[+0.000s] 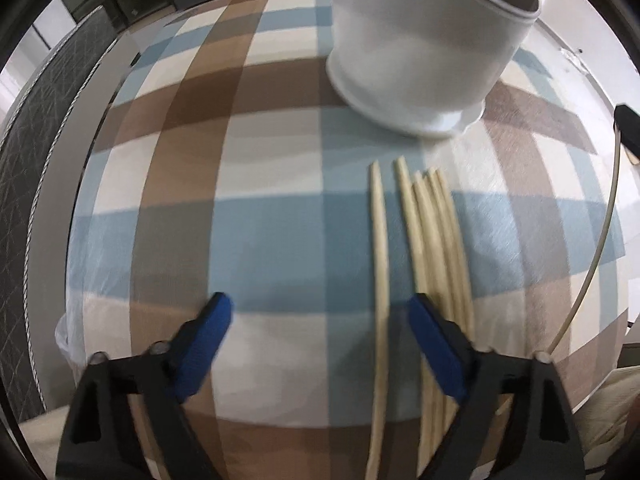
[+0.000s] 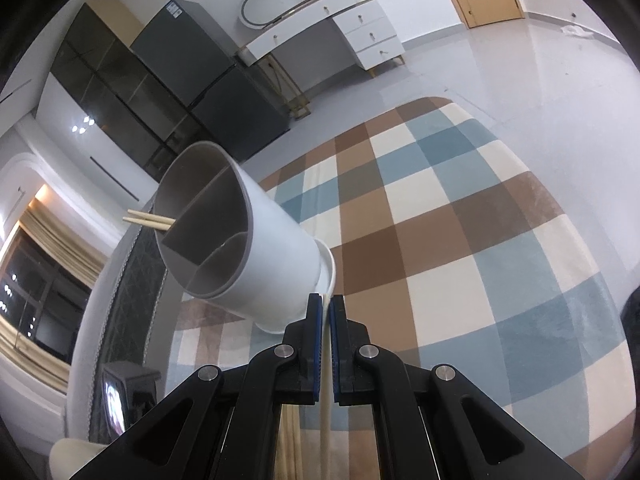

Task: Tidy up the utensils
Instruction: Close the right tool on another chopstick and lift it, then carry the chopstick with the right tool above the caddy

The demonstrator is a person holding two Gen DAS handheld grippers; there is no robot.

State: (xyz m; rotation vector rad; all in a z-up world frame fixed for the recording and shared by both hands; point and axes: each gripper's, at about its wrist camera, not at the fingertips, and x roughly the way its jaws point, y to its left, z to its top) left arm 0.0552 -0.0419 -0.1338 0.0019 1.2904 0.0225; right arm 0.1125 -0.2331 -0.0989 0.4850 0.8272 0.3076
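Observation:
In the left wrist view my left gripper [image 1: 320, 312] points down at the checked tablecloth [image 1: 260, 168], jaws open. One pale chopstick [image 1: 380, 264] lies between them close to the right finger [image 1: 430, 332], touching neither pad. Several more chopsticks [image 1: 438, 240] lie side by side just right of that finger. The white utensil holder [image 1: 420, 52] stands beyond their tips. In the right wrist view my right gripper [image 2: 327, 300] is shut on a single chopstick [image 2: 326, 408], just in front of the holder [image 2: 256, 256], which has grey divided compartments and two chopsticks [image 2: 150, 218] sticking out of one.
The tablecloth [image 2: 460, 240] covers a round-cornered table with grey floor [image 2: 500, 60] past its far edge. A plastic-lined bin [image 1: 66, 340] and a dark patterned surface [image 1: 24, 168] lie off the left side. Dark cabinets [image 2: 160, 80] and a white desk [image 2: 320, 28] stand farther back.

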